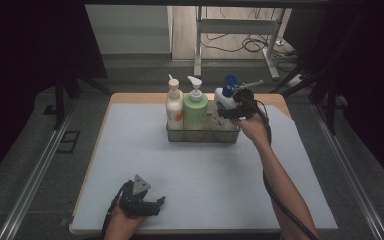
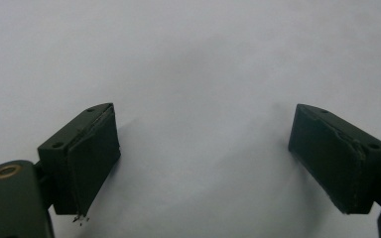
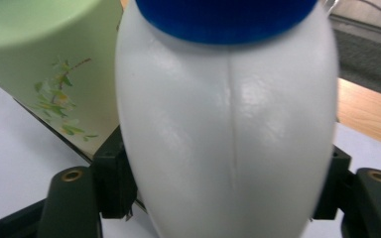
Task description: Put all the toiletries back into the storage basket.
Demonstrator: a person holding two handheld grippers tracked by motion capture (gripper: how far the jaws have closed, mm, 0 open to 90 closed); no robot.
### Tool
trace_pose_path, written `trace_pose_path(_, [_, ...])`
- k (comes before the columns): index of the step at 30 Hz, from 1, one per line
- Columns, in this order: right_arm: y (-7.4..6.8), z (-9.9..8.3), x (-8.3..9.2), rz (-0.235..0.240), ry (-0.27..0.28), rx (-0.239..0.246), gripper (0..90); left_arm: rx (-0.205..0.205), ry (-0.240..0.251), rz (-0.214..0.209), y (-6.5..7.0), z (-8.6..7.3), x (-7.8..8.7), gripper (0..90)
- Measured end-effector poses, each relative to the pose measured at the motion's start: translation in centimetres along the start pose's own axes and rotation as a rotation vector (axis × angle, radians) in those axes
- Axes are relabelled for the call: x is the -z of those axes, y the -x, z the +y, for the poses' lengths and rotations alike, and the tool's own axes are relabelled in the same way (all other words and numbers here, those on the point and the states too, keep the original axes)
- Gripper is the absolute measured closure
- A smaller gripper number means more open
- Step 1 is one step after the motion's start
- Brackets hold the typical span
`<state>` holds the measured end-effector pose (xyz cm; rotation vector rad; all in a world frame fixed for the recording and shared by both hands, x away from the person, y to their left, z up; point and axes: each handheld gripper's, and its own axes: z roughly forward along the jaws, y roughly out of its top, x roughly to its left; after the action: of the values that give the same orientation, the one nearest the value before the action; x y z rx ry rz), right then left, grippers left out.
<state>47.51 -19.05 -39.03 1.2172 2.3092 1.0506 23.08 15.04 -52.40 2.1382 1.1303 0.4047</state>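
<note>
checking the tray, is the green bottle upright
Upright: the green bottle stands in the tray, pump on top, beside the cream bottle.

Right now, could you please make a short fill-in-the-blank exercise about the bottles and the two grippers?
1. The right gripper has the white bottle with the ____ cap between its jaws.
2. The bottle in the middle of the clear bin is ____.
3. The left gripper stands ____ over the bare mat.

Missing words: blue; green; open

Grey-matted table [image 1: 205, 170], clear bin [image 1: 202, 134]
</note>
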Motion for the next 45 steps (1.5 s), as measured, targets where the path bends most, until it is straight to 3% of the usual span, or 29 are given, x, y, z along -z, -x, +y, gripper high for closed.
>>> trace_pose_path(11, [-0.1,-1.0,1.4,0.01,0.029,-0.001,24.7,-0.003,0.0,0.001,0.0,0.0,0.0,12.1])
trace_pose_path(19, [-0.5,-2.0,2.7,0.018,0.03,0.029,30.7,-0.003,0.001,0.0,0.0,0.0,0.0,12.1])
trace_pose_path(30, [0.1,-3.7,5.1,0.041,0.037,0.03,52.3,-0.003,0.0,0.001,0.0,0.0,0.0,12.1])
trace_pose_path(34, [0.6,-4.3,5.5,0.013,0.037,0.029,61.4,-0.004,0.0,0.001,0.0,0.0,0.0,12.1])
trace_pose_path(40, [1.5,-4.7,5.3,-0.017,0.033,0.01,72.8,-0.003,0.0,0.001,0.0,0.0,0.0,12.1])
trace_pose_path(41, [2.0,-4.8,4.7,-0.035,0.029,0.003,79.3,-0.003,0.0,0.001,0.0,0.0,0.0,12.1])
trace_pose_path(45, [2.5,-4.7,3.6,-0.049,0.026,-0.007,87.2,-0.003,0.0,0.001,0.0,0.0,0.0,12.1])
